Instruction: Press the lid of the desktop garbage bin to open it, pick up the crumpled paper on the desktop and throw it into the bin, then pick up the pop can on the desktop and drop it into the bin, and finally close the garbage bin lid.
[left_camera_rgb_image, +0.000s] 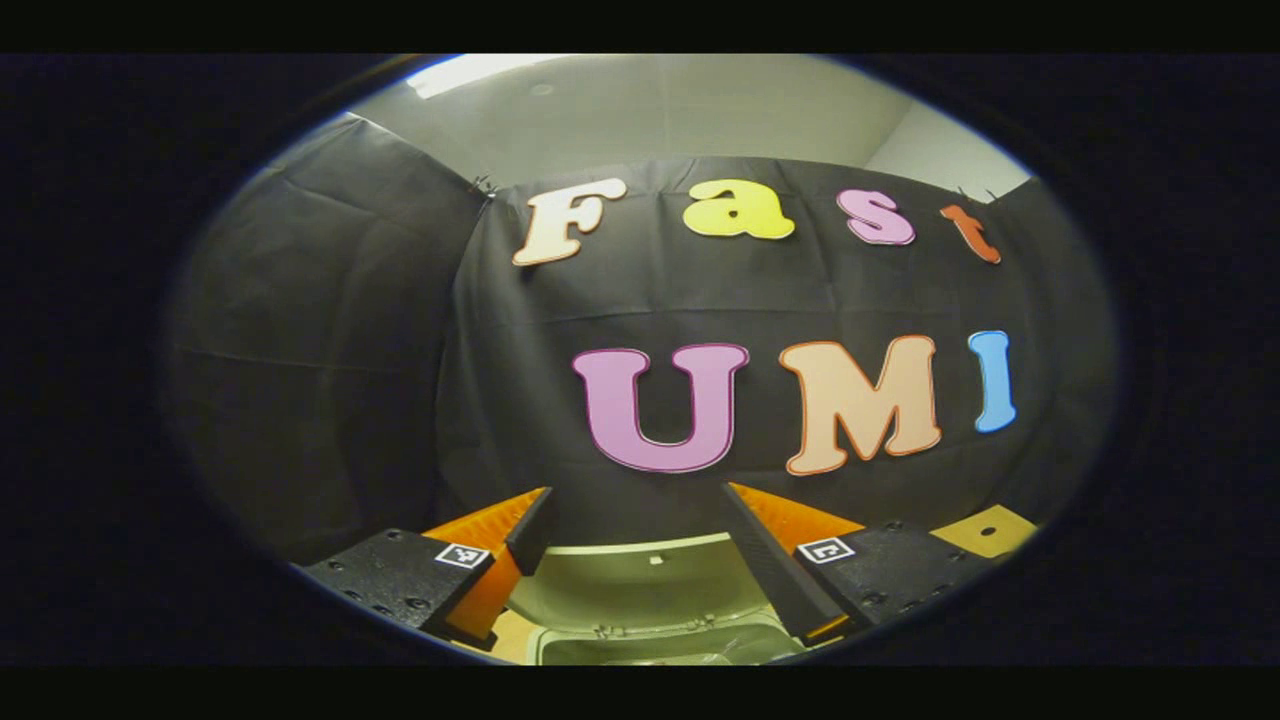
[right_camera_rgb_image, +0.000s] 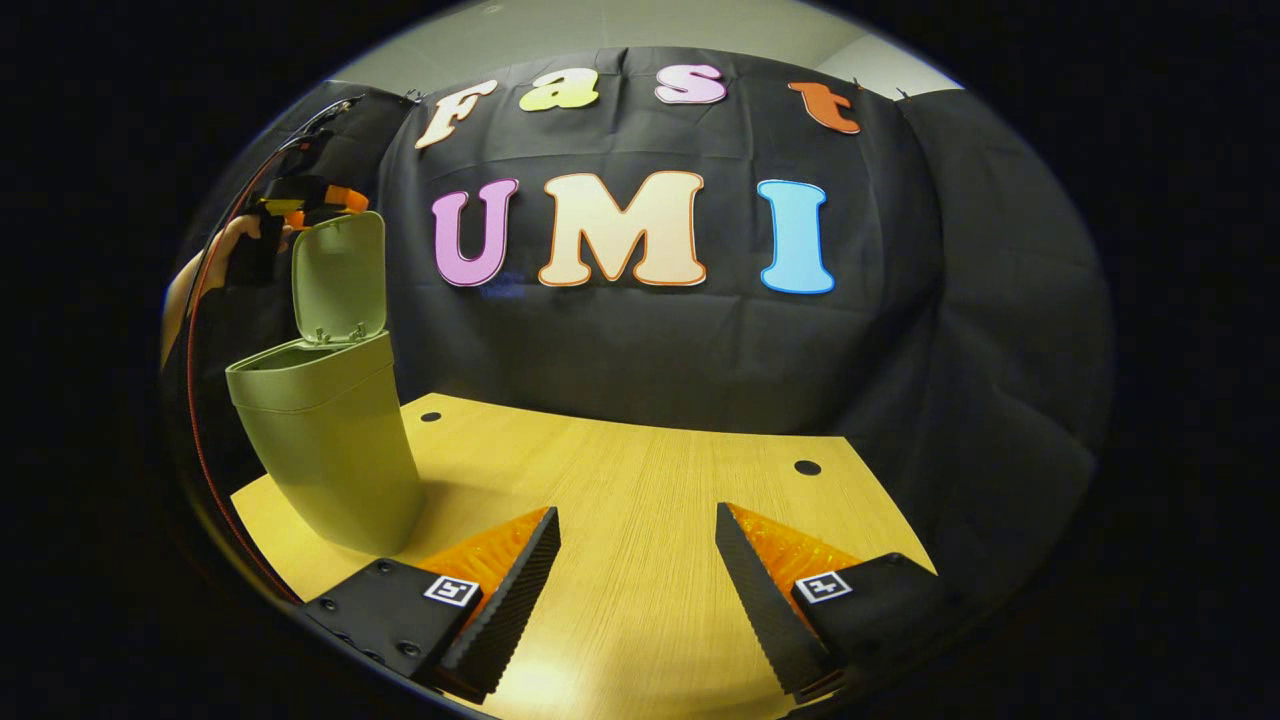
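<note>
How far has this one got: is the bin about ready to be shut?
Looks near the end. The bin stands with its lid raised, and the table shows no paper or can. In hand: the left gripper sits open above the lid, nothing held. The right gripper is open and idle. Left: closing the lid.

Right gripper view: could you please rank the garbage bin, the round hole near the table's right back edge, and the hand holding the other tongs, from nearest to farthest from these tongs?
1. Garbage bin, just left, lid up.
2. Round hole, ahead on the right of the table.
3. Hand, far left, above and behind the bin.
</note>
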